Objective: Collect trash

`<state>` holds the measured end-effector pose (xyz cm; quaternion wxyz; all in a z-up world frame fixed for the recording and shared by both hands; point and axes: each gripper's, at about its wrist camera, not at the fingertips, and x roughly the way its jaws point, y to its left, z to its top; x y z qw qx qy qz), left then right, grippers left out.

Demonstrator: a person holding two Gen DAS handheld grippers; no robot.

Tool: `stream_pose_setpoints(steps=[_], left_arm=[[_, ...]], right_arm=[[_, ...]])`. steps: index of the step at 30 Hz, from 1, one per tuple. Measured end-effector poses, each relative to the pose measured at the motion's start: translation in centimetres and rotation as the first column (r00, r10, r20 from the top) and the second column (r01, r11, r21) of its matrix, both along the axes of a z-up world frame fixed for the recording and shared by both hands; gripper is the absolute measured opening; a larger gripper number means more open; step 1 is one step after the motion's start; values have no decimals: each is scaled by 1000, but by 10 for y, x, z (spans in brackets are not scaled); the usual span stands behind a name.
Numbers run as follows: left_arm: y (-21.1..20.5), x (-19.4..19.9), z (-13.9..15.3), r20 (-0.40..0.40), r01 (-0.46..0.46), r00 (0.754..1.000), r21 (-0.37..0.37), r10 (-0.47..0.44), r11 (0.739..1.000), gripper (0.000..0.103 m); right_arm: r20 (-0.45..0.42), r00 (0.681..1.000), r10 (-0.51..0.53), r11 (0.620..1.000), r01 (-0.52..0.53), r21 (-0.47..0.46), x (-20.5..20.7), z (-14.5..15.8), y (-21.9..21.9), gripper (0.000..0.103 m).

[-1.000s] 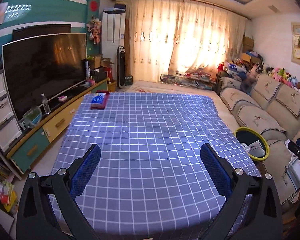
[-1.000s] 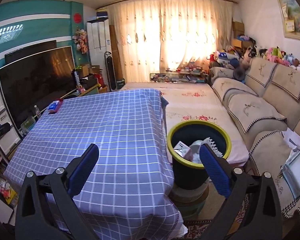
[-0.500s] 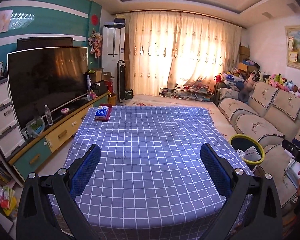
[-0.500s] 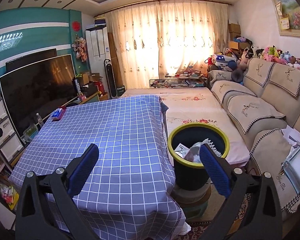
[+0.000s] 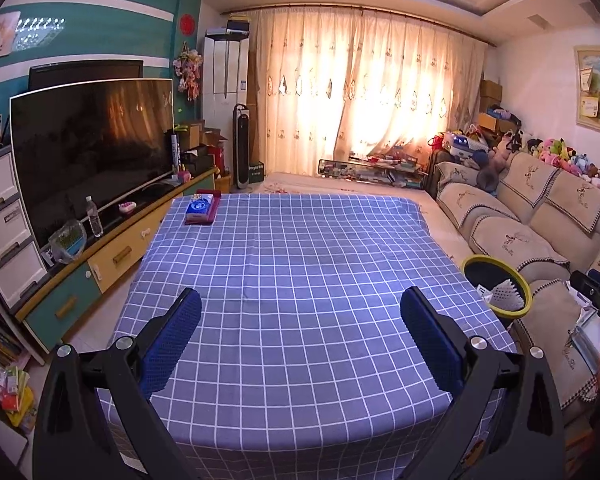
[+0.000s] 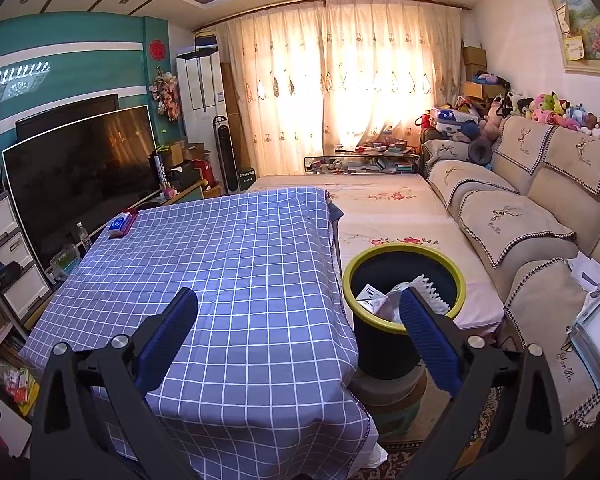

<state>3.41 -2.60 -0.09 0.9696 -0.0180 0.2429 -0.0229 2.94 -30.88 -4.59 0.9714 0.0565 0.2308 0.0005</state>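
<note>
left wrist: above table's [image 5: 300,280] near edge, facing curtains [image 5: 372,92];
right wrist: near corner, facing bin [image 6: 404,292];
shared: both

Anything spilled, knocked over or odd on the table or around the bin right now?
Nothing stands out. The bin stands upright beside the table with its trash inside. The table bears only a blue pack at its far corner. Both grippers, left and right, are open and hold nothing.

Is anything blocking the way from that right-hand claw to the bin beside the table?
Nothing visible. The right gripper, jaws open and empty, hangs by the table's near corner; the bin stands just beyond, its top open, with trash inside.
</note>
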Motion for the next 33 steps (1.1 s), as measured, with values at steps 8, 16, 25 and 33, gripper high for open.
stream_pose_setpoints(steps=[8,16,25,33], left_arm=[[-4,-1,2,8,2,1000,2,-2,1000,98],[-4,-2,2,9,4,1000,-1,-4,1000,98],[-4,-5,2,-1,3,1000,-12,-3,1000,98],[-4,-4,2,-1,1,1000,-10,-1,1000,98]], right_arm=[[7,1000,-8,1000,8,5,1,0,1,96],[6,1000,-3,1000,3,4,1,0,1,96],[1,1000,-4,1000,4,3,3,-1,1,96],[-5,1000,-2,1000,2,6,3,-3,0,96]])
